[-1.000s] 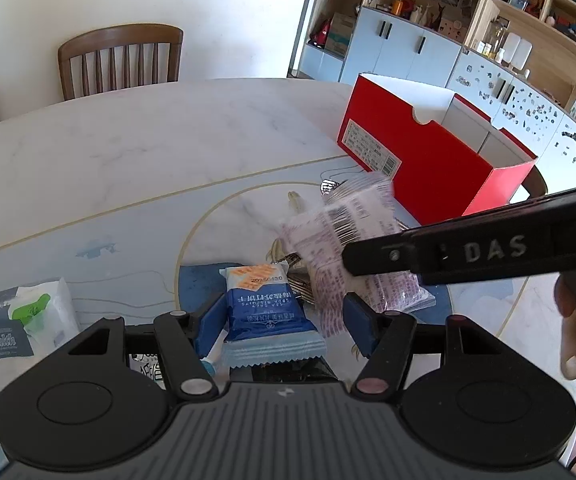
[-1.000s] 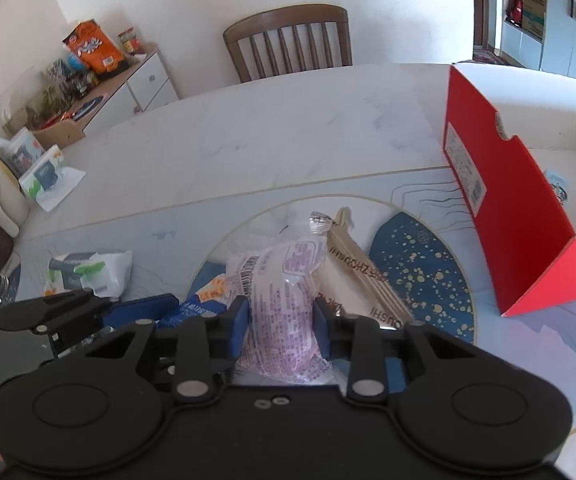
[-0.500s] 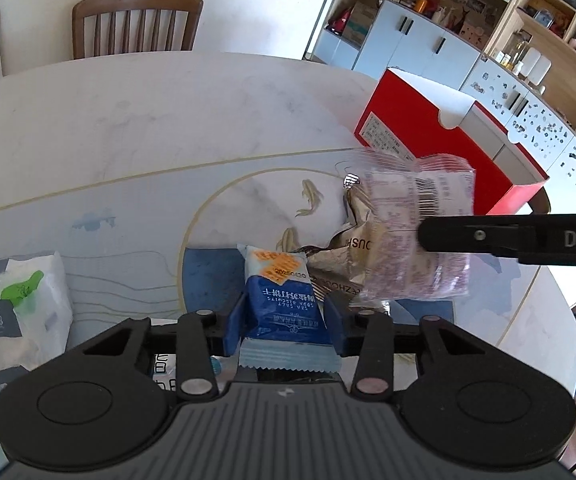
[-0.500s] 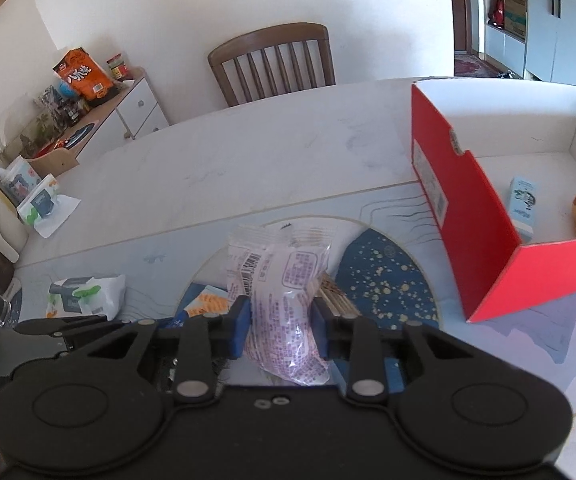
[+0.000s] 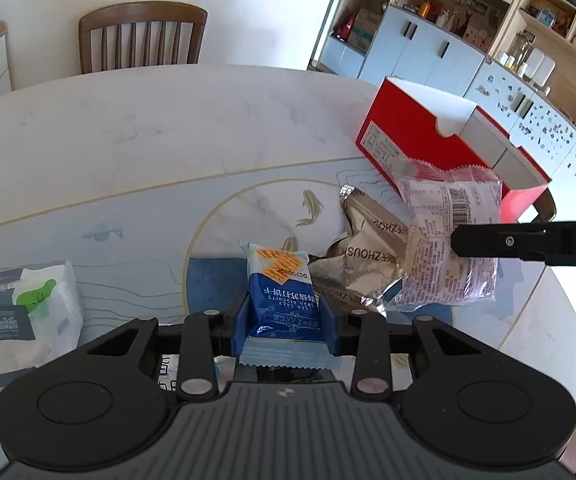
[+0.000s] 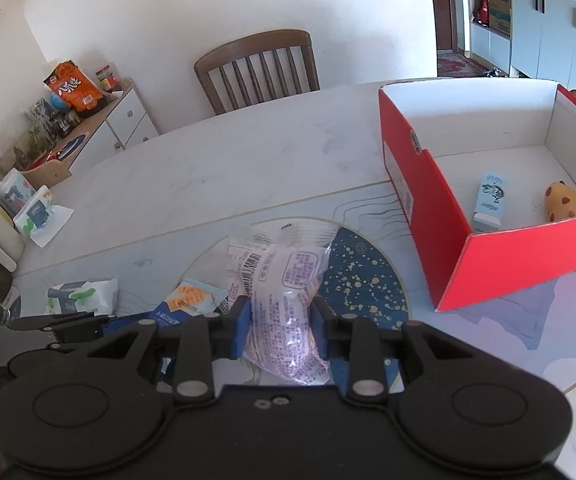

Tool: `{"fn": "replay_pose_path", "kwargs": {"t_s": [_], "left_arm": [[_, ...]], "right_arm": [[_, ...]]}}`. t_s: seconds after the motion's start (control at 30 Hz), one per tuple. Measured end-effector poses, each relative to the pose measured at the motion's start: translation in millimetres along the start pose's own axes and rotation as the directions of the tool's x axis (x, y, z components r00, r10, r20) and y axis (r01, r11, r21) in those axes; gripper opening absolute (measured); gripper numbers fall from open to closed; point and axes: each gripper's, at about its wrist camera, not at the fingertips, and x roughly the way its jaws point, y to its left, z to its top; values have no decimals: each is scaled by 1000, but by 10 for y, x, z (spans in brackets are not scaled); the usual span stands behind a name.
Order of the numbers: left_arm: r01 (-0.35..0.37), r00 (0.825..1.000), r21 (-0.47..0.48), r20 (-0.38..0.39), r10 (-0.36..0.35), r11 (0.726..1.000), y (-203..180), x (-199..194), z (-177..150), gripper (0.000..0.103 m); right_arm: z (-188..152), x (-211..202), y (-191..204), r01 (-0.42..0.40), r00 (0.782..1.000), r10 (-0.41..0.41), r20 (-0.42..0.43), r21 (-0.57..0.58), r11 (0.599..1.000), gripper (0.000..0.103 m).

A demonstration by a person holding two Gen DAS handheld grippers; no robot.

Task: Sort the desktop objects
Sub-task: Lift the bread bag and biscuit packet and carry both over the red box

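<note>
Red box beyond, right fingers clamping pink packet, left fingers closing on blue biscuit pack.

A biscuit packet is sitting between the left gripper's closing jaws, above the table. A foil packet is lying just right of it. A tissue pack is lying far left. An open box is standing right, containing a small carton and a toy.
</note>
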Motion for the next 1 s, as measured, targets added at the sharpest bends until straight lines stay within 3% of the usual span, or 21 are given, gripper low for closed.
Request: {"fn": "replay_pose_path", "kwargs": {"t_s": [0.4, 1.0], "left_arm": [[21, 999, -7, 47, -21, 1000, -240, -335, 45, 35], [89, 986, 18, 138, -90, 996, -1023, -622, 284, 35]], "right_arm": [[-3, -273, -106, -10, 999, 10, 39, -2, 1000, 31], [204, -782, -674, -24, 995, 23, 95, 5, 1000, 31]]}}
